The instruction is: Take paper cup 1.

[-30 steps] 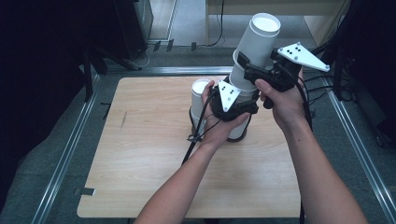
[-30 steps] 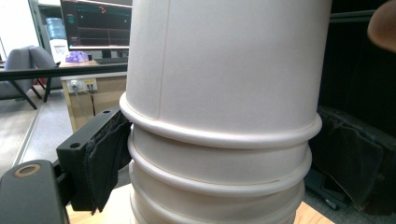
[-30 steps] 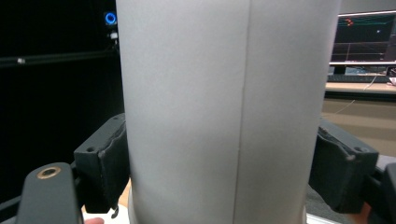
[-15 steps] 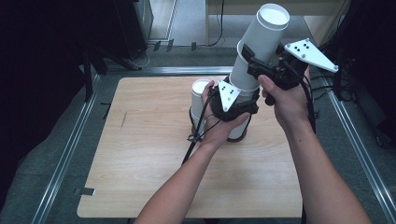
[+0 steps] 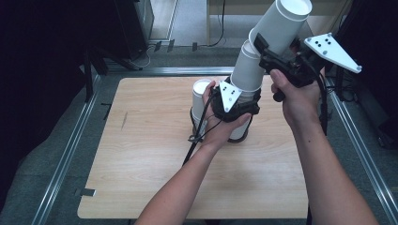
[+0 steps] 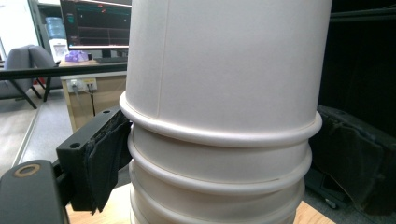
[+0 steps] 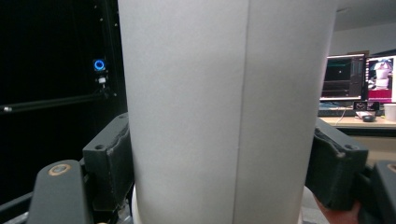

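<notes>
A stack of white paper cups (image 5: 238, 131) stands mouth down on the wooden table (image 5: 141, 164). My left gripper (image 5: 234, 101) is shut on the stack low down, and its pads (image 6: 100, 163) press just under the stacked rims (image 6: 219, 154). My right gripper (image 5: 274, 44) is shut on the top cup (image 5: 284, 21), held high and tilted to the right. Its jaws have just been closing on that cup's wall (image 7: 229, 116), with the pads (image 7: 109, 163) against both sides. The top cup's lower end still overlaps the cup below (image 5: 248, 70).
A single white cup (image 5: 201, 91) stands just left of the stack, close to my left hand. Metal rails (image 5: 70, 150) run along the table's edges. Dark equipment and cables lie beyond the far edge.
The right gripper has risen up and to the right with the top cup, drawing it further off the stack and tilting it more. The left hand and the stack have stayed put.
</notes>
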`<control>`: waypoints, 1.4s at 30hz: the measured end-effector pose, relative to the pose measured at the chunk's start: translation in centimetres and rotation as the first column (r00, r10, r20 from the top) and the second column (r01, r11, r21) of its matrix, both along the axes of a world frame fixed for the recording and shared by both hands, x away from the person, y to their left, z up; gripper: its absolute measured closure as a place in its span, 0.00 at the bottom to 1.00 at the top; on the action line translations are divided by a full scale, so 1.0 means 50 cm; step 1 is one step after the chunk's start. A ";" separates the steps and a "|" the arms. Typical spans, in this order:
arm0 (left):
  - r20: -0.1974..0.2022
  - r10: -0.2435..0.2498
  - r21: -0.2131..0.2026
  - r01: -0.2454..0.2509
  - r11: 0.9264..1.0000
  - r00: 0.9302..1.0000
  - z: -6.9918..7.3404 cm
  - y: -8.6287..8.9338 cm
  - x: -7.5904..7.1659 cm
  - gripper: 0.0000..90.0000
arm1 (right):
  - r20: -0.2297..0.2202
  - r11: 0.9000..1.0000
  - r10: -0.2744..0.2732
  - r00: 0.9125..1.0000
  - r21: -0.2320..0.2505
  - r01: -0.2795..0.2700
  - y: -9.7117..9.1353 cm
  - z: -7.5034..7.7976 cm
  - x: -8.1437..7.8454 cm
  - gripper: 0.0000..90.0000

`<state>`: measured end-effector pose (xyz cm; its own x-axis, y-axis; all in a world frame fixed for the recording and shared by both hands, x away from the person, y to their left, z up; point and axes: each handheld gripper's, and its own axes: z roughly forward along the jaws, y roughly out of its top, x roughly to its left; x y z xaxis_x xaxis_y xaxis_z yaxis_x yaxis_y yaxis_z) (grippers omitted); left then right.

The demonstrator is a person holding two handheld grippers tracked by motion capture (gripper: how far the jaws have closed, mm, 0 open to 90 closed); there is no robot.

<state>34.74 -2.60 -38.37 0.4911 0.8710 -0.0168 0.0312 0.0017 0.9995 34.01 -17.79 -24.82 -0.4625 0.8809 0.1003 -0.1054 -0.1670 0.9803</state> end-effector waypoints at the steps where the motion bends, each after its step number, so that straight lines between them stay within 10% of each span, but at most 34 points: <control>1: -0.001 0.000 0.000 0.000 1.000 1.000 0.000 0.000 0.000 0.09 | 0.001 1.000 -0.004 1.000 0.006 0.004 -0.003 0.002 -0.002 0.24; 19: -0.038 -0.004 0.000 0.004 1.000 0.999 0.008 0.001 -0.003 0.06 | 0.001 0.997 -0.071 0.997 0.008 0.071 -0.075 -0.014 -0.030 0.24; 42: -0.054 -0.099 -0.020 0.098 0.995 0.994 0.024 0.067 -0.083 0.01 | -0.060 0.970 -0.220 0.974 -0.118 0.212 -0.128 -0.186 -0.074 0.23</control>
